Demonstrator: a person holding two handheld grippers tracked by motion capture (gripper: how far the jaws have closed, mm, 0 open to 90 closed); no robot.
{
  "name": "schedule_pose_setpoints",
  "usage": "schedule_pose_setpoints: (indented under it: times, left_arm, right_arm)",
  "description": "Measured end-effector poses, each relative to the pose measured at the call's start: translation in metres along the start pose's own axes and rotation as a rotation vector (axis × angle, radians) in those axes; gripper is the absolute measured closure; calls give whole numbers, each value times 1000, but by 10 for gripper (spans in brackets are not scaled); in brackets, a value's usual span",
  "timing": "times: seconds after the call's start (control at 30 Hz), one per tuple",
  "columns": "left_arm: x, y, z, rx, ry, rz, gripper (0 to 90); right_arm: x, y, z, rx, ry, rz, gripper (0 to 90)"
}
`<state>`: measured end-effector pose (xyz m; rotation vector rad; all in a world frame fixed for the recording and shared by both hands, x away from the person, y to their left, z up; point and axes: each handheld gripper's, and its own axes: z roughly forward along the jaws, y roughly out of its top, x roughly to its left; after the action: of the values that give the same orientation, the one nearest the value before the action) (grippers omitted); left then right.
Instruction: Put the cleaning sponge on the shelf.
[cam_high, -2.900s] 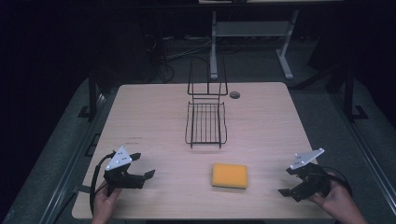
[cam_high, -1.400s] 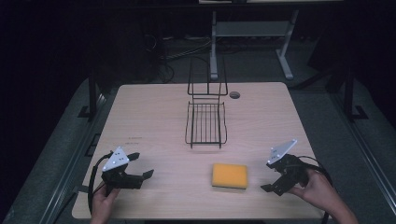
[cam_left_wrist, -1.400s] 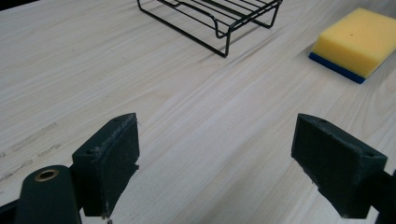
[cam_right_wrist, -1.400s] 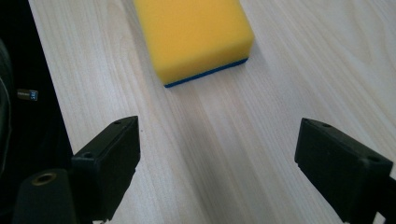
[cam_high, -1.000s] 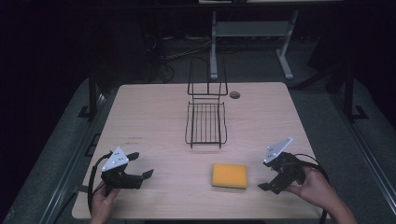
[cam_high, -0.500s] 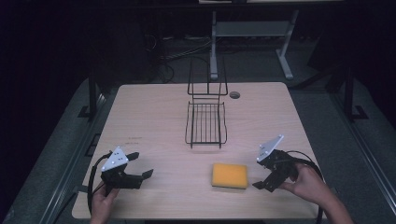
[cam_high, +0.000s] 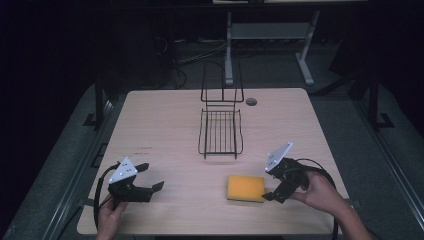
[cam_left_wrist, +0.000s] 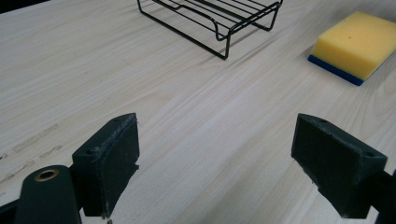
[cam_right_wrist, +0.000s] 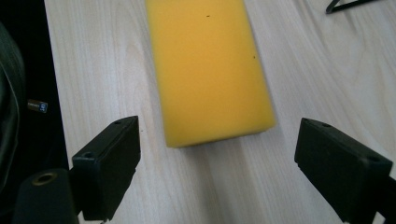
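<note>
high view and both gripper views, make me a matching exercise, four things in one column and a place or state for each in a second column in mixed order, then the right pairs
Column one:
1. sponge
2. wire rack
3. left gripper
4. right gripper

Column two:
A. open, over bare wood at the near left of the table
B. black, toward the table's far middle
C. yellow with a blue underside, flat on the table
D. open, lined up at the sponge's end, not touching it

Pairs: 1-C, 2-B, 3-A, 4-D
</note>
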<state>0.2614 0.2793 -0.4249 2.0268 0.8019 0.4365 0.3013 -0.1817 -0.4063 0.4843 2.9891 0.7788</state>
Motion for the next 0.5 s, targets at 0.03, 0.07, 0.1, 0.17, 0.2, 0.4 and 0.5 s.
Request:
schedule_pose_setpoints:
  times: [0.03, 0.07, 0.1, 0.17, 0.2, 0.4, 0.5]
  left_arm:
    - [0, 0, 0, -1, 1, 1, 146]
    - [0, 0, 0, -2, 2, 1, 146]
    - [0, 0, -1, -2, 2, 0, 146]
    - [0, 0, -1, -4, 2, 1, 146]
    - [0, 0, -1, -3, 3, 3, 146]
    - [1, 0, -1, -8, 2, 1, 146]
    - [1, 0, -1, -9, 3, 1, 146]
  right_arm:
    - [0, 1, 1, 0, 1, -1, 138]
    - [0, 2, 1, -1, 2, 0, 138]
    - [0, 4, 3, -4, 0, -8, 138]
    - [1, 6, 5, -2, -1, -14, 138]
    - [1, 8, 6, -3, -3, -23, 138]
    - [1, 15, 13, 0, 15, -35, 138]
    - [1, 19, 16, 2, 20, -40, 138]
